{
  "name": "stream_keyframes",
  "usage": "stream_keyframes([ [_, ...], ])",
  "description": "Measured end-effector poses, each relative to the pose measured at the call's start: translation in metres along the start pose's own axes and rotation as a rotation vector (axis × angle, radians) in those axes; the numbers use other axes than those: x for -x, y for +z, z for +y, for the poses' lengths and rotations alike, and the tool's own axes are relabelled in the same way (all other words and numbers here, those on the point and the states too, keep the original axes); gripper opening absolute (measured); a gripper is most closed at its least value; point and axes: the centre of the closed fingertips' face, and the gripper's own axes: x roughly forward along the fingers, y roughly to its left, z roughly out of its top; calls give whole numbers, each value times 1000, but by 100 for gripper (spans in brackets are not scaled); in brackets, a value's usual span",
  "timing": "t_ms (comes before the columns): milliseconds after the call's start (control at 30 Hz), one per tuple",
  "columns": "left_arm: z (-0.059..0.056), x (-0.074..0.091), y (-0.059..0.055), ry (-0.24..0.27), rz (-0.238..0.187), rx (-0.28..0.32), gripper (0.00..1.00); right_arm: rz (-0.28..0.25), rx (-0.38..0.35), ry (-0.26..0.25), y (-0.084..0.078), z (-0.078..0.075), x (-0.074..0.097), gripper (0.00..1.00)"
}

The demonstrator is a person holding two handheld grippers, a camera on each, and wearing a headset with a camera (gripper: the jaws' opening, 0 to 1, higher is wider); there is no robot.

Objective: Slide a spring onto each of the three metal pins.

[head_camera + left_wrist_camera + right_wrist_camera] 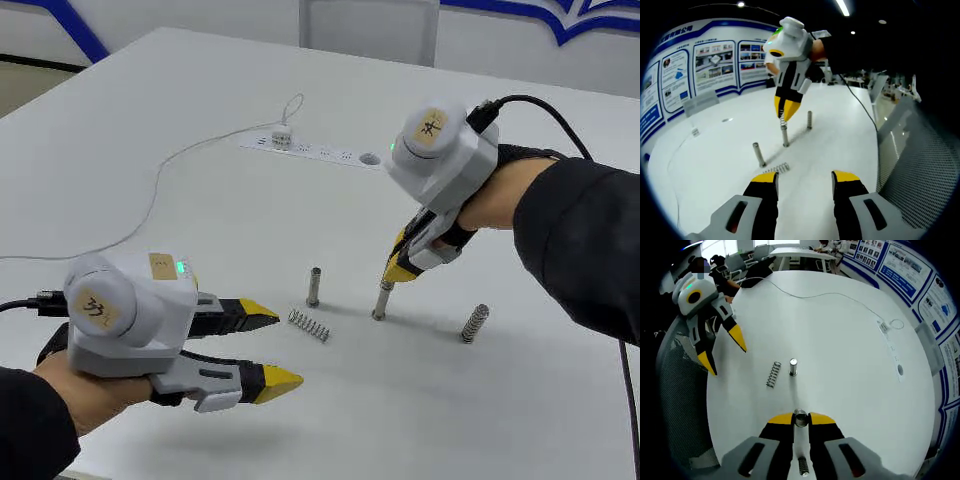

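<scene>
White tabletop [200,180] spreads wide and mostly bare in the head view, its far edge running across at 12 o'clock and its near edge cutting the corner at 7 o'clock. A flat white power strip [320,153] lies towards 12 o'clock, with its thin white cable [150,205] trailing off to 9 o'clock, well apart from the work. The right gripper [398,270] points down from 2 o'clock. Its yellow-tipped jaws are nearly closed on a small coiled metal spring [782,119], which sits at the top of the middle grey metal pin [381,300]. The right gripper view looks straight down on that coil [800,417] between the tips. At 9 o'clock from this pin, near it, stands a bare grey metal pin [314,287], upright and touched by nothing. A loose coiled spring [309,324] lies flat on the table just beside the bare pin, at 6 o'clock from it. At 3 o'clock from the middle pin, a spring-wrapped metal pin [474,322] stands apart, leaning slightly. The left gripper [272,346] hangs at 8 o'clock, jaws spread wide and holding nothing, its tips short of the loose spring with bare table between. A grey mesh chair back [680,390] sits just beyond the table's edge in the right gripper view.
</scene>
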Motion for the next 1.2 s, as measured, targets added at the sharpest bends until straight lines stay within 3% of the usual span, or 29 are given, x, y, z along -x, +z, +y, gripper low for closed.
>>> stream_keyframes([
  [500, 1, 0, -1, 6, 1, 2, 44, 52, -51, 23, -17, -2, -34, 12],
  [800, 0, 0, -1, 7, 2, 5, 44, 66, -79, 33, -23, -3, -45, 12],
  [1200, 0, 0, -1, 9, 2, 6, 44, 52, -92, 31, -23, -5, -46, 14],
])
